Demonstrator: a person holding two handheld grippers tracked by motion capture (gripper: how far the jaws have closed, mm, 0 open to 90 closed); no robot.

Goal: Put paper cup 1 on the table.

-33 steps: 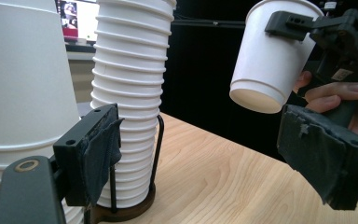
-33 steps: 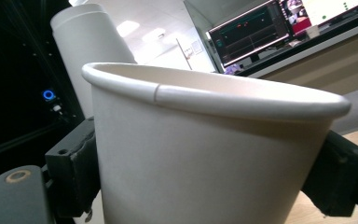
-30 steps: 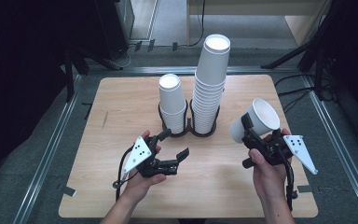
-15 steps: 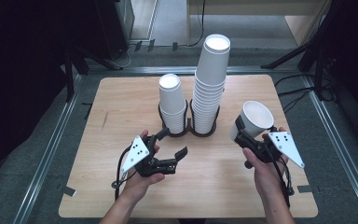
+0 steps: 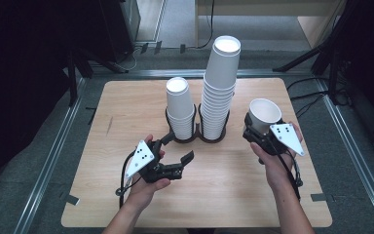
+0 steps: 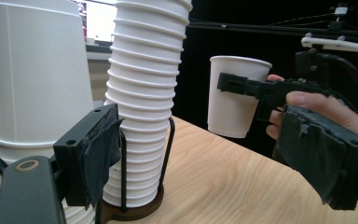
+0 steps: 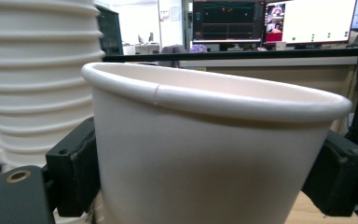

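Observation:
My right gripper (image 5: pixel 260 126) is shut on a single white paper cup (image 5: pixel 264 112), mouth up, held just above the table to the right of the stacks. In the right gripper view the cup (image 7: pixel 205 154) sits between both jaws, slightly tilted. A tall stack of white cups (image 5: pixel 219 90) and a short stack (image 5: pixel 180 105) stand in a black double holder (image 5: pixel 195 138). My left gripper (image 5: pixel 179 148) is open with nothing in it, in front of the short stack. The left gripper view has the held cup (image 6: pixel 235 100) beyond the tall stack (image 6: pixel 144 93).
The wooden table (image 5: pixel 126 112) has bare room at the left and along the front. A metal frame rail (image 5: pixel 53 151) borders it. Dark stands and cables lie beyond the far edge. Monitors (image 7: pixel 279 21) glow in the background.
The right gripper has turned the cup from tilted sideways to mouth up and brought it lower and closer to the tall stack. The left gripper has barely moved.

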